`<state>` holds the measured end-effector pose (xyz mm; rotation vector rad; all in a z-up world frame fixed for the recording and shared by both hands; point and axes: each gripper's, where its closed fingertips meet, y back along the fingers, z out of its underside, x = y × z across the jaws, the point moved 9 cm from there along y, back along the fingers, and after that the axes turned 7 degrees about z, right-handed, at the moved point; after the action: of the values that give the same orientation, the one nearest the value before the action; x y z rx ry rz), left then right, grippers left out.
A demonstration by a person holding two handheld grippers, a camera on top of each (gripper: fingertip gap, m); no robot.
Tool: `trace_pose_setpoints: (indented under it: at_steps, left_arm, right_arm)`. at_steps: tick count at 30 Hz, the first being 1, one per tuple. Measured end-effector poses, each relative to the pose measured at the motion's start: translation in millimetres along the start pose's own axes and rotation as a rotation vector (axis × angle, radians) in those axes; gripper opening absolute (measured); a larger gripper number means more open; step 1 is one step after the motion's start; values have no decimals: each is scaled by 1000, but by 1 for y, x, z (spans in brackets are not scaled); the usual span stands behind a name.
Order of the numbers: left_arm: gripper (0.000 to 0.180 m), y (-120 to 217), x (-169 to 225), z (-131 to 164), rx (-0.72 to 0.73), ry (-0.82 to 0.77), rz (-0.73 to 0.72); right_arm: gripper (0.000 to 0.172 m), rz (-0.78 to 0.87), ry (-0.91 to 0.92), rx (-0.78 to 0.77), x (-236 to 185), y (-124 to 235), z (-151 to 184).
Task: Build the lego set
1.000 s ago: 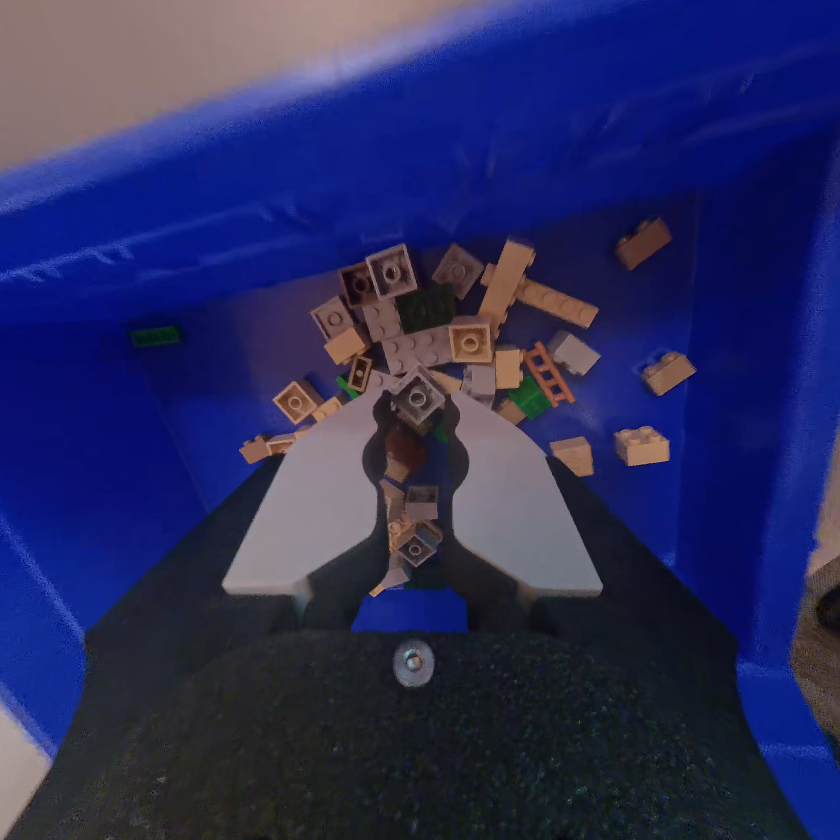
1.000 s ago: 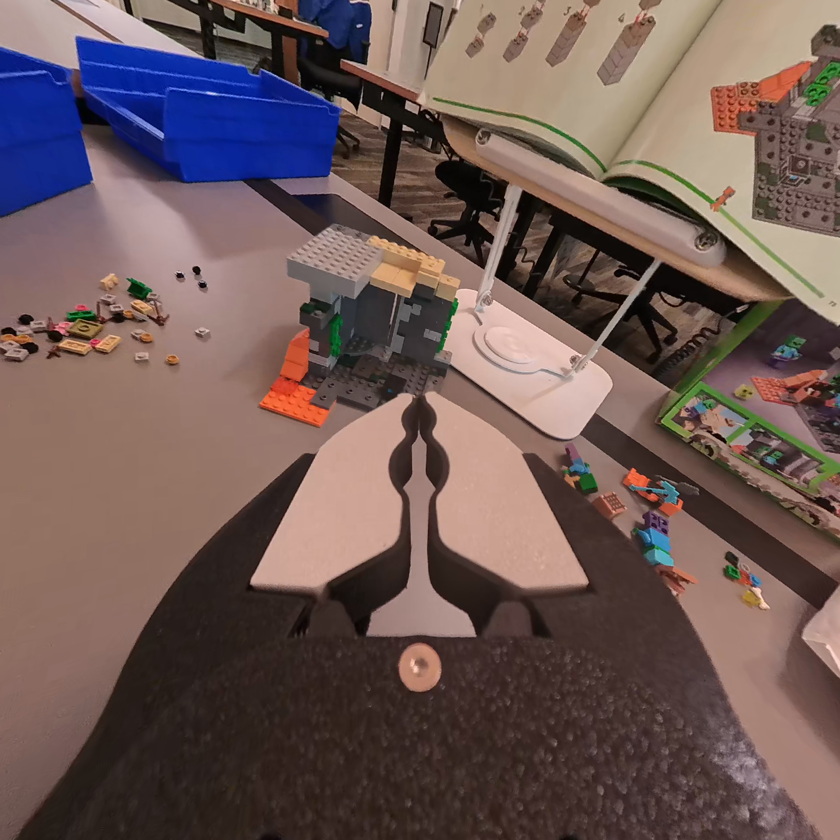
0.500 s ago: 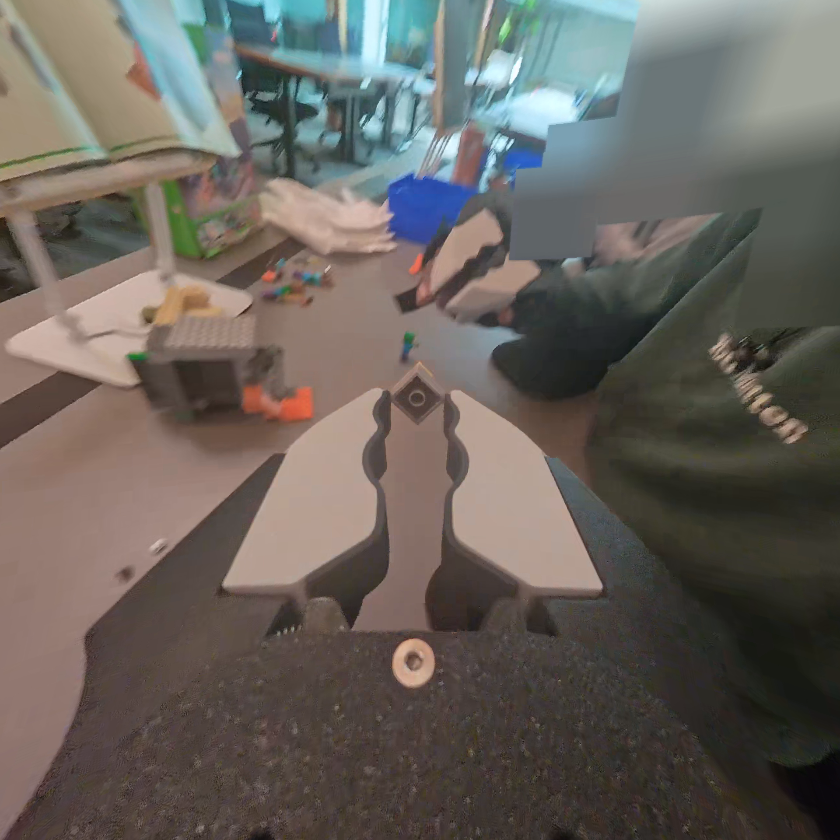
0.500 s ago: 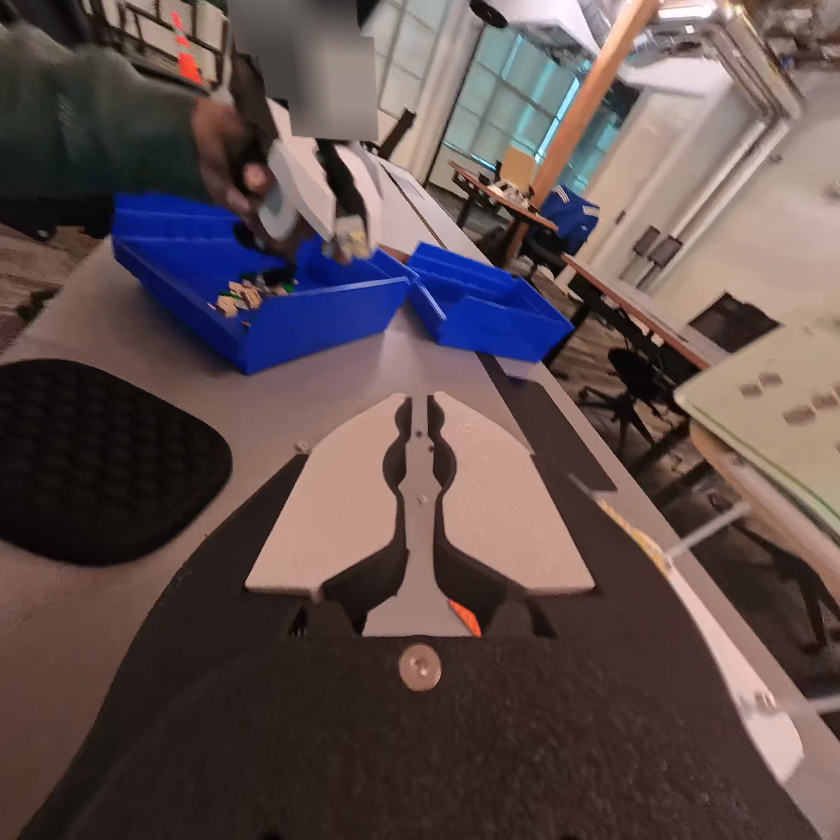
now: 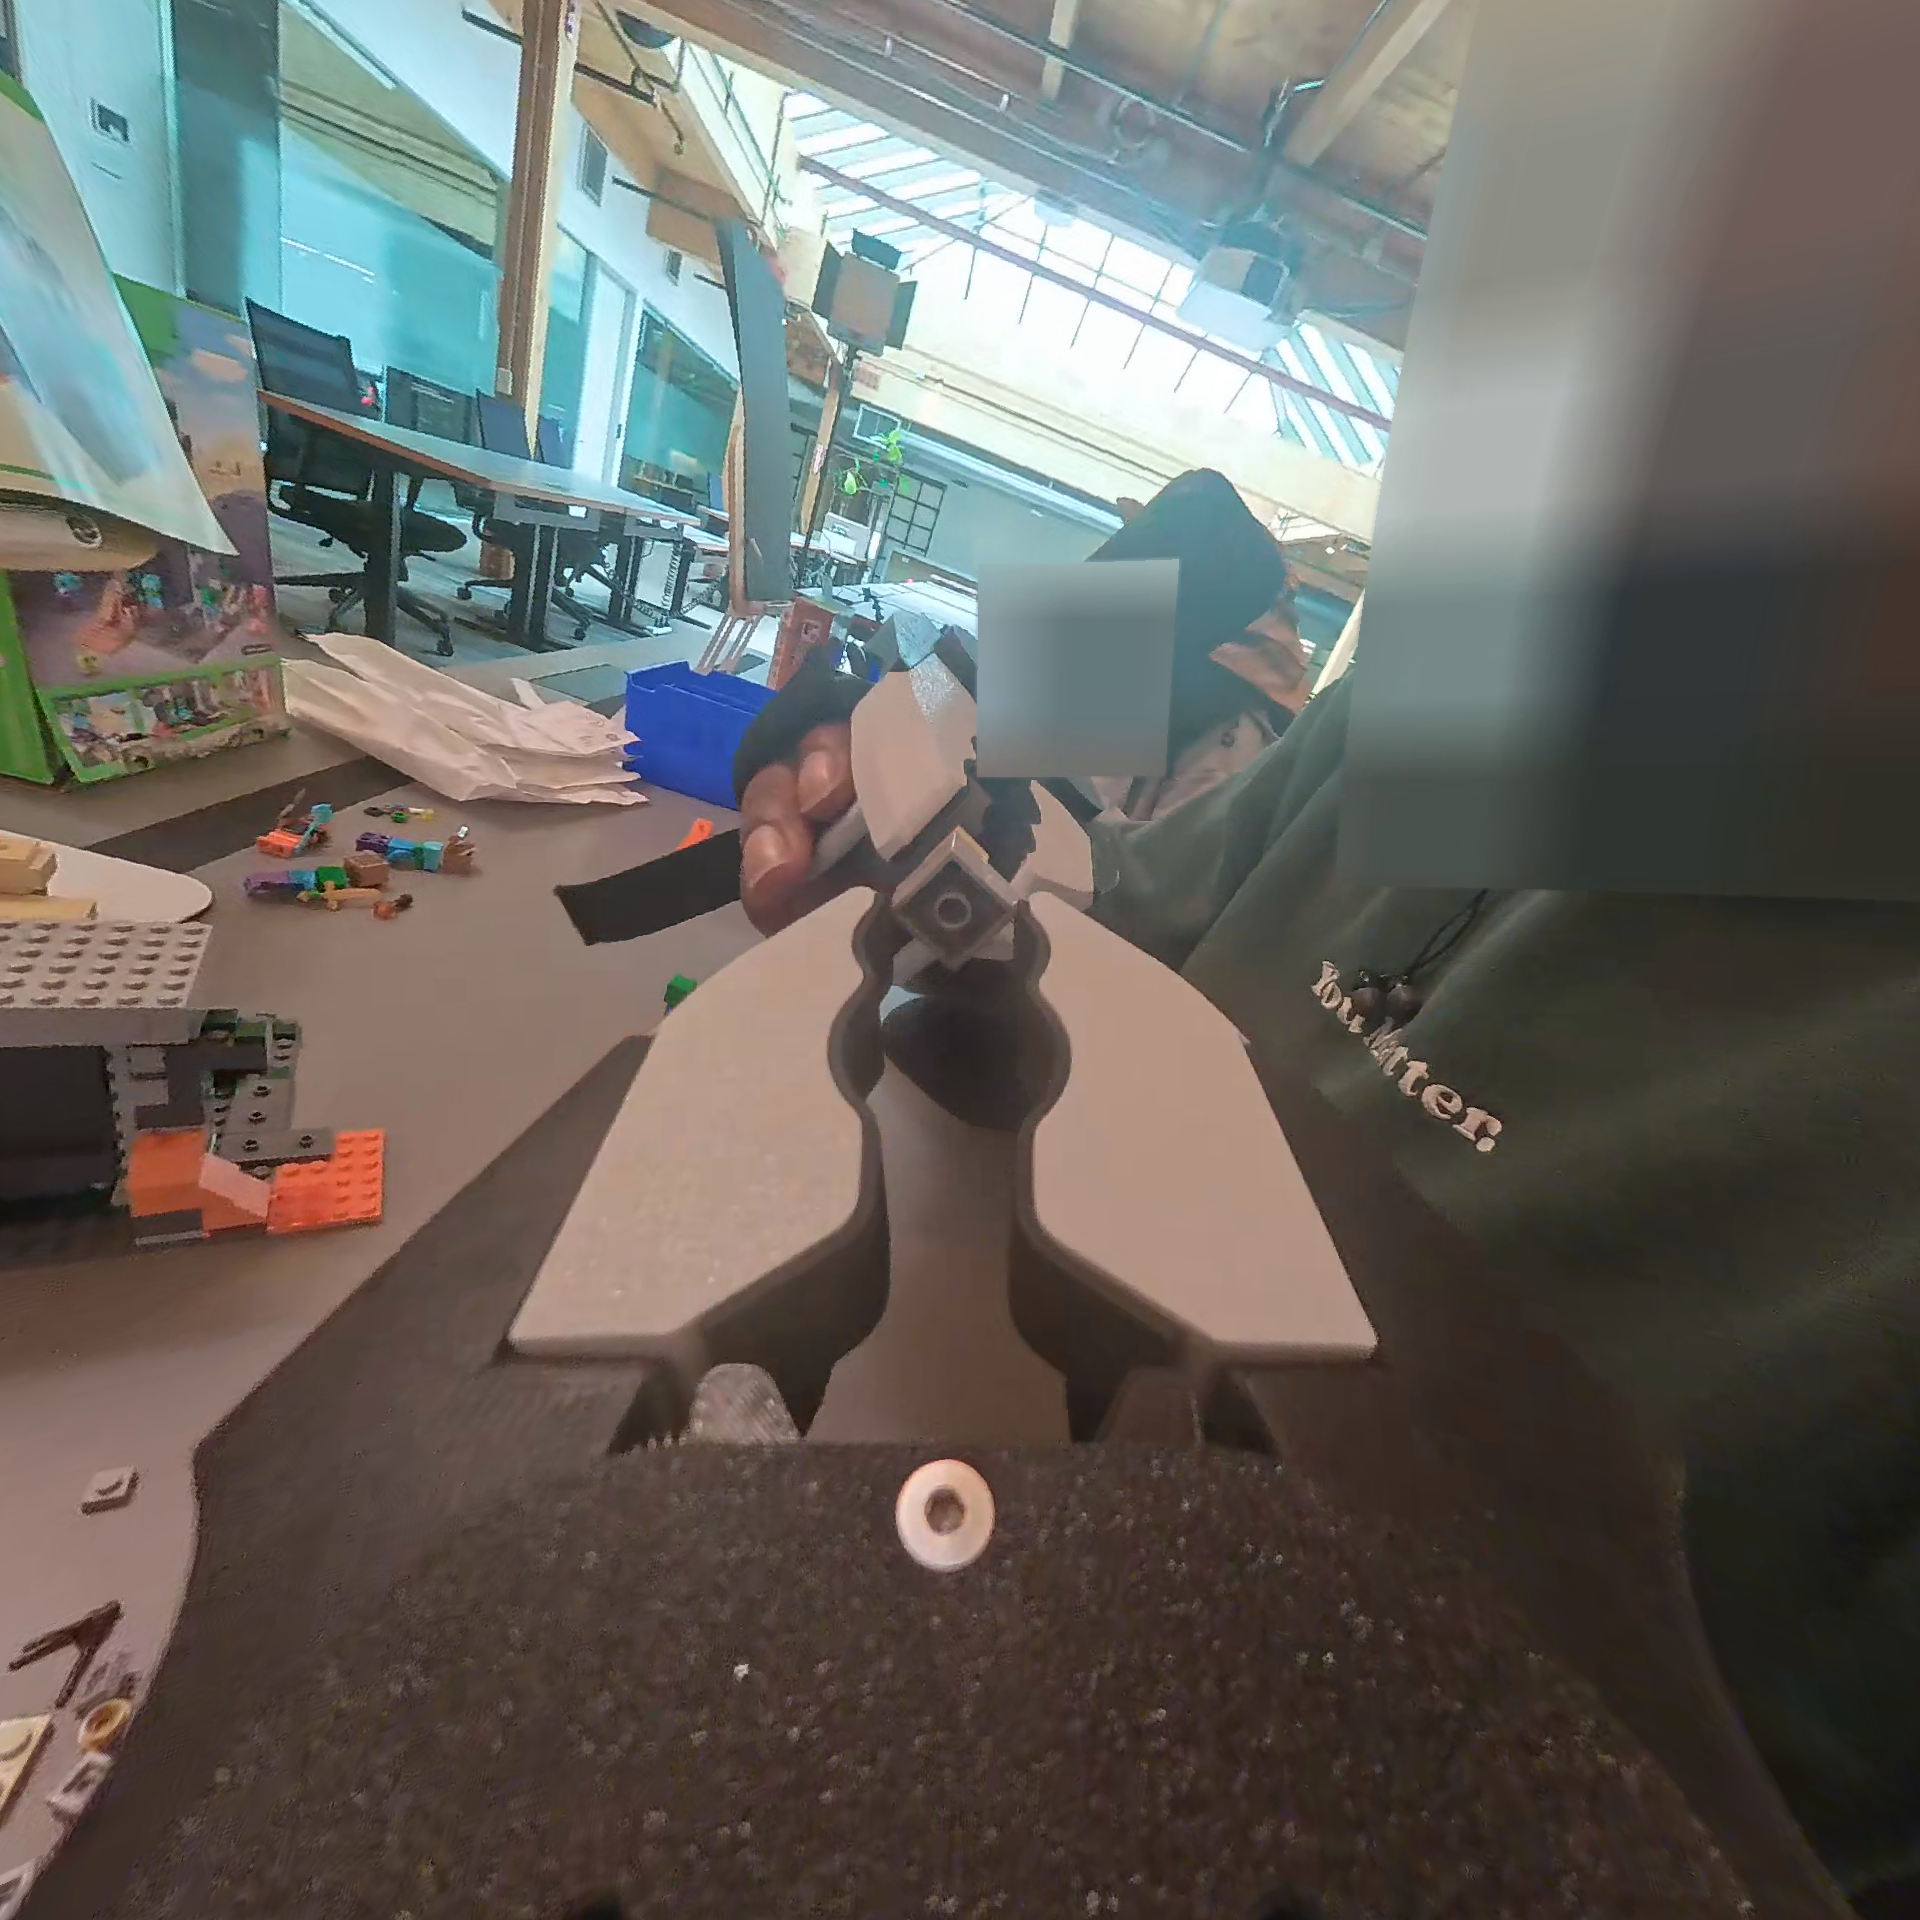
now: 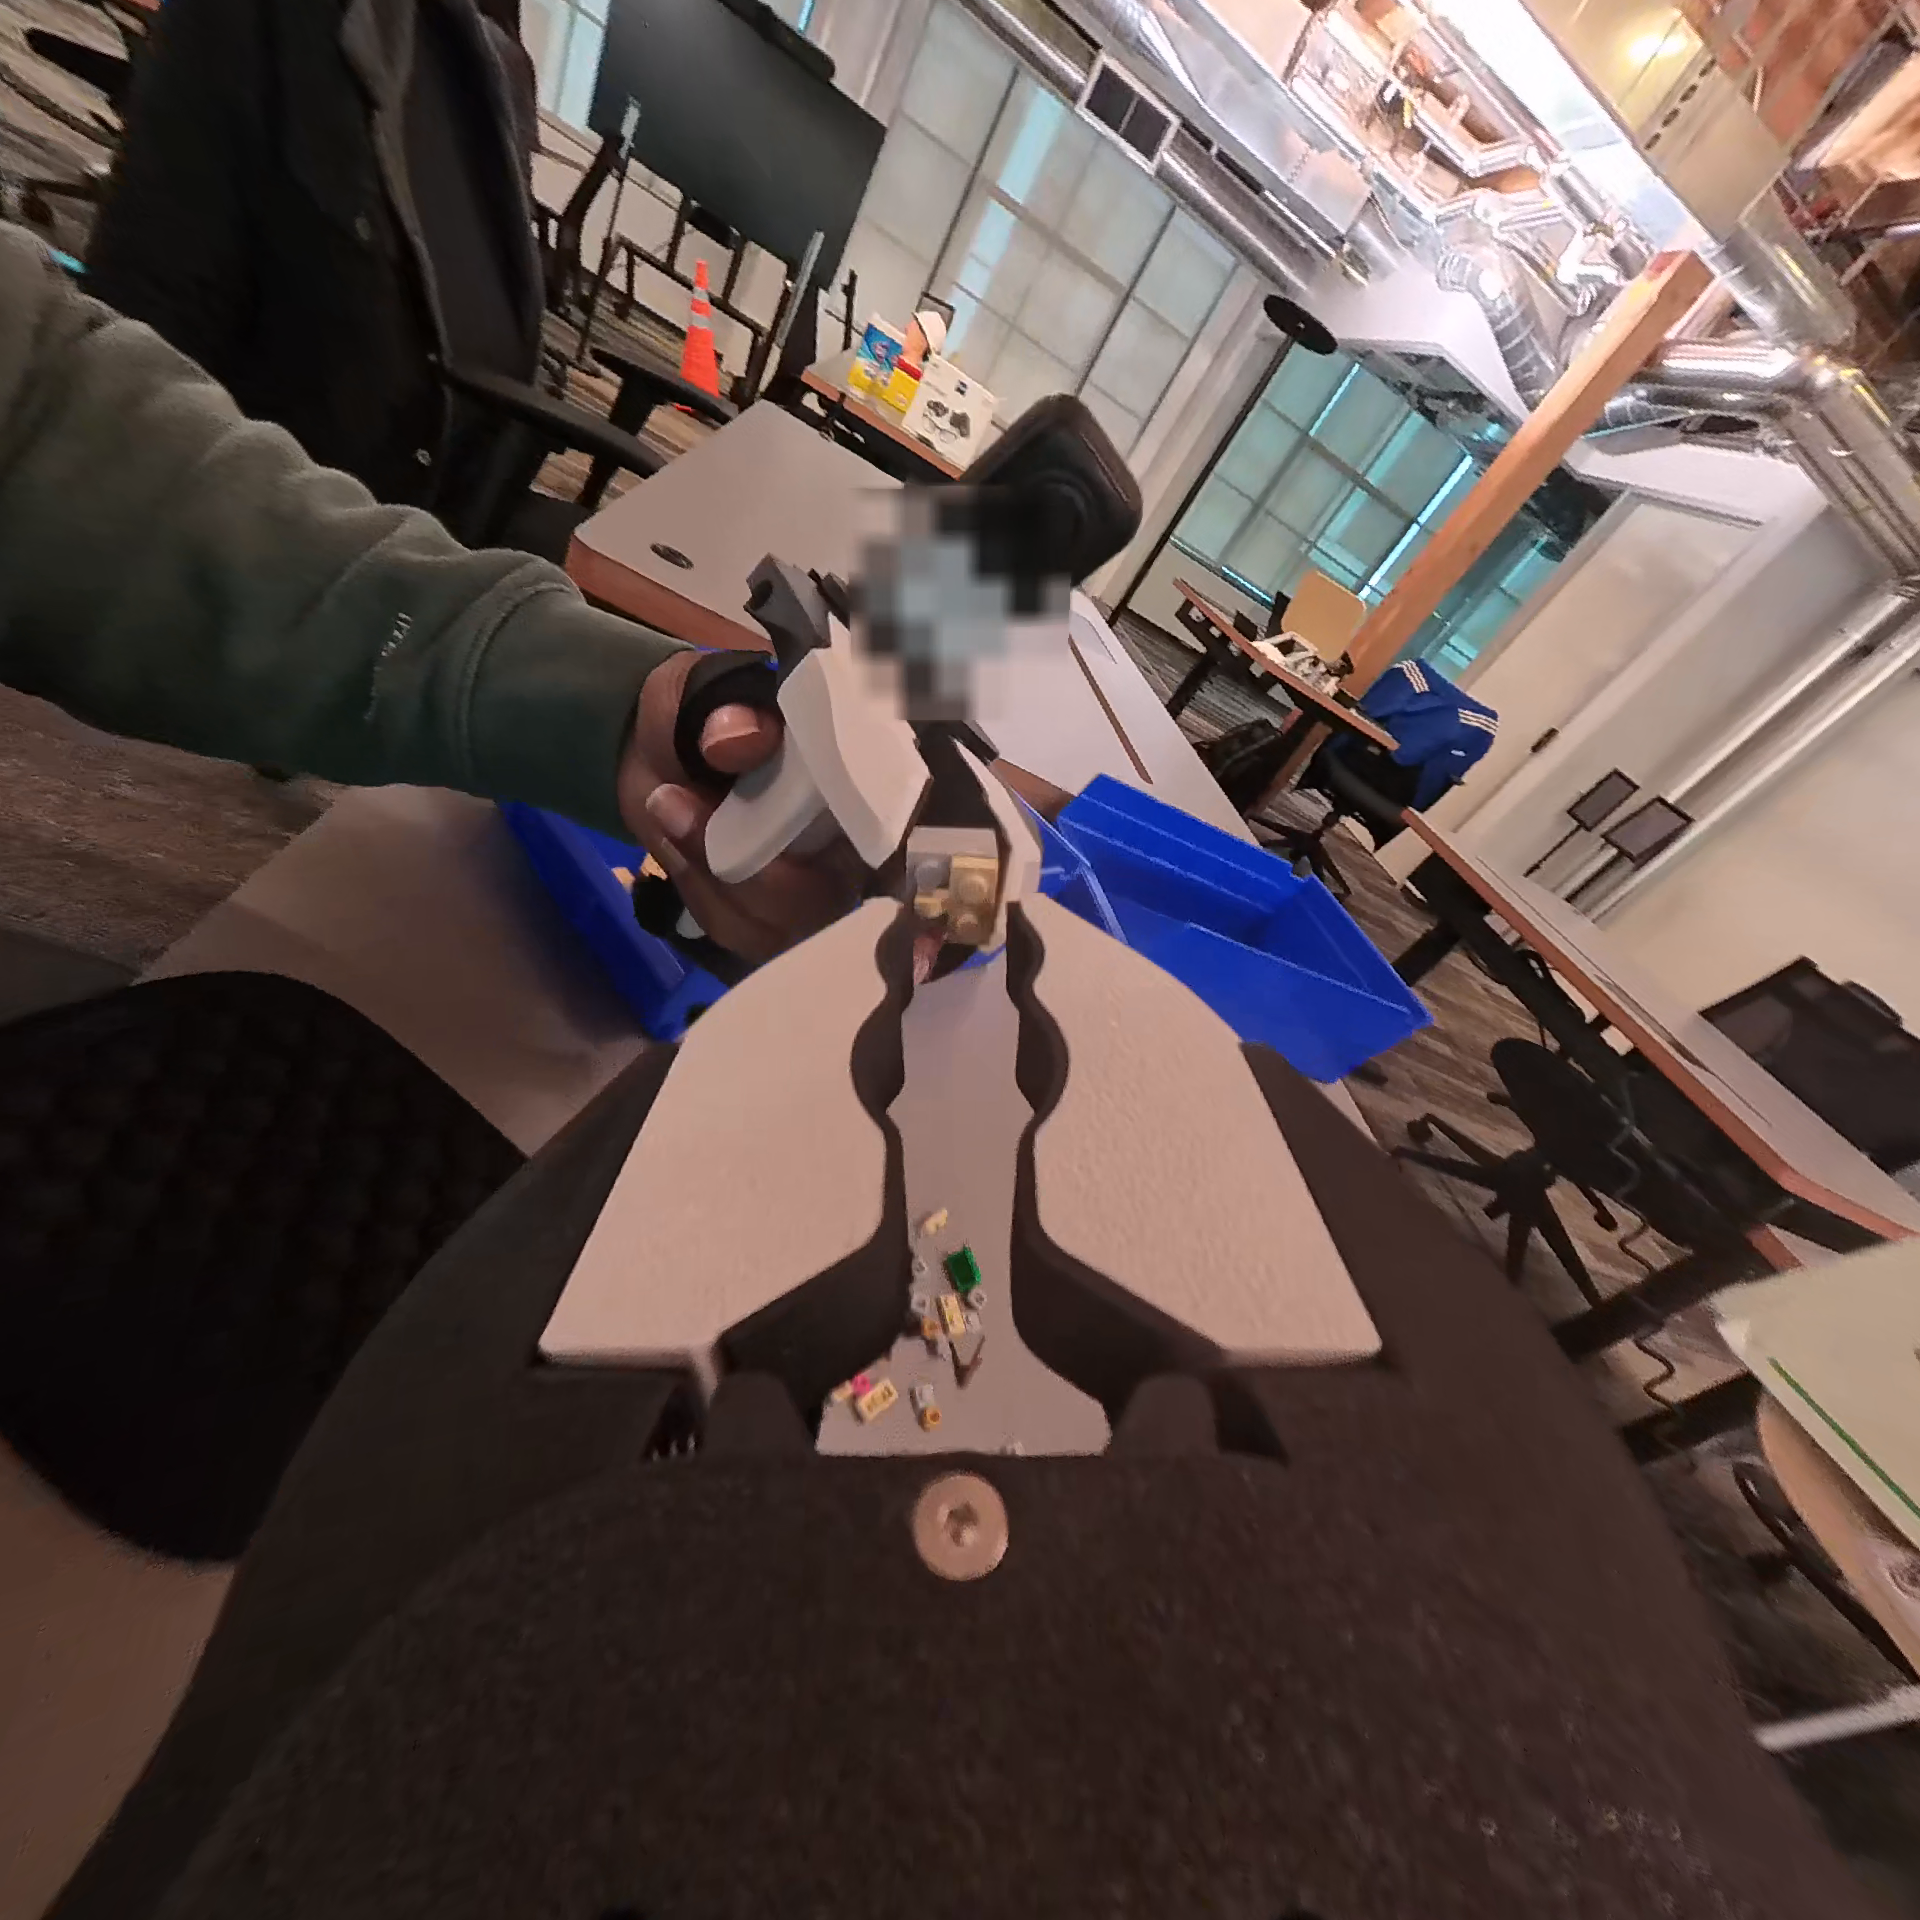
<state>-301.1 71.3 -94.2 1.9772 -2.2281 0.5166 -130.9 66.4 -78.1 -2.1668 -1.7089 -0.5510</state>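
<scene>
My left gripper (image 5: pixel 954 914) was clamped on a small grey brick (image 5: pixel 951 916), held corner-up with its hollow underside toward my camera and both fingertips pressed to its sides. A second before, those same fingers hung over the brick pile inside a blue bin with this brick already between them; half a second before they were out over the desk (image 5: pixel 436 997); now they were raised in front of the person's green sweatshirt (image 5: pixel 1558 1091), and the grip had not changed in width.

From the other side, that brick showed tan studded pieces (image 6: pixel 961 896) on its far face, up in the air above the near end of the blue bins (image 6: pixel 1226 935).

My right gripper (image 6: pixel 954 914) had swung from the grey-and-orange model (image 5: pixel 156 1091) at the desk's left edge, where its fingers were shut tip to tip, round toward the bins. Its fingers now stood apart, reaching around the brick from the opposite side. Its tips were close beside the brick, but I could not tell whether they pressed on it. In the left view they (image 5: pixel 914 748) appeared just behind the brick, with the hand (image 5: pixel 790 821) that held them.

Loose small pieces (image 6: pixel 935 1340) lay on the desk under my right fingers. More coloured bits (image 5: pixel 343 862), white bags (image 5: pixel 468 727) and a green box (image 5: pixel 135 644) lay toward the desk's far edge.
</scene>
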Motion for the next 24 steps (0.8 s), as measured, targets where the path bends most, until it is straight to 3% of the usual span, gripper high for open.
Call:
trace_pose_setpoints:
  at_steps: [14, 24]
  left_arm:
    - [21, 47, 39, 1, -1, -67, -140]
    - [15, 69, 55, 5, -17, -90, -228]
  right_arm:
    - [13, -204, -134, 200, -14, -51, 1]
    - [13, -332, -371, 244, -18, -74, 9]
